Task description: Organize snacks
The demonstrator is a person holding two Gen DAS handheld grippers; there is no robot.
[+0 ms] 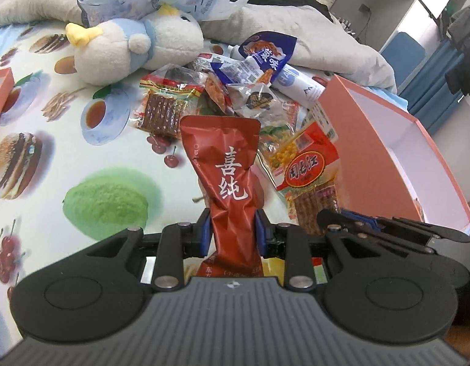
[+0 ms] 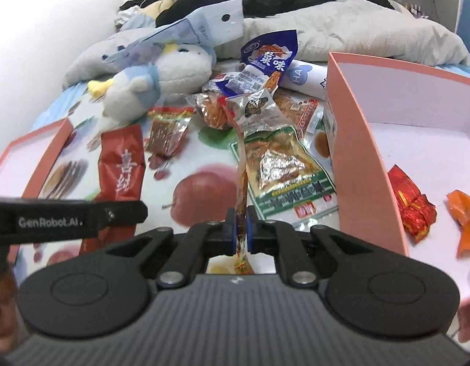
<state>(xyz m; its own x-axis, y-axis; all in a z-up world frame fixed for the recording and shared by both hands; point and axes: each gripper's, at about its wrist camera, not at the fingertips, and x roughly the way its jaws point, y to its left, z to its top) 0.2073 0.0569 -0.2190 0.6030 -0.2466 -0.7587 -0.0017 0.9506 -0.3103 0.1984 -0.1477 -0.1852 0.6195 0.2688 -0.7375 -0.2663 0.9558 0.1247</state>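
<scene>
Left gripper [image 1: 231, 228] clamped on red snack pouch [image 1: 225, 164] lifted above the printed sheet [image 1: 36, 158], right gripper [image 2: 238, 228] pinched on a thin, perhaps orange packet [image 2: 241, 180] seen edge-on, snack pile [image 2: 250, 103] beyond both, pink box [image 2: 417, 140] right of it.

The lower end of the red pouch [image 1: 227, 180] disappears behind the left claw [image 1: 231, 228]. Left of the pouch, the picture's edge cuts the pink box [image 1: 1, 91]. Beyond it, snacks in the pile [image 1: 235, 91] overlap.
</scene>
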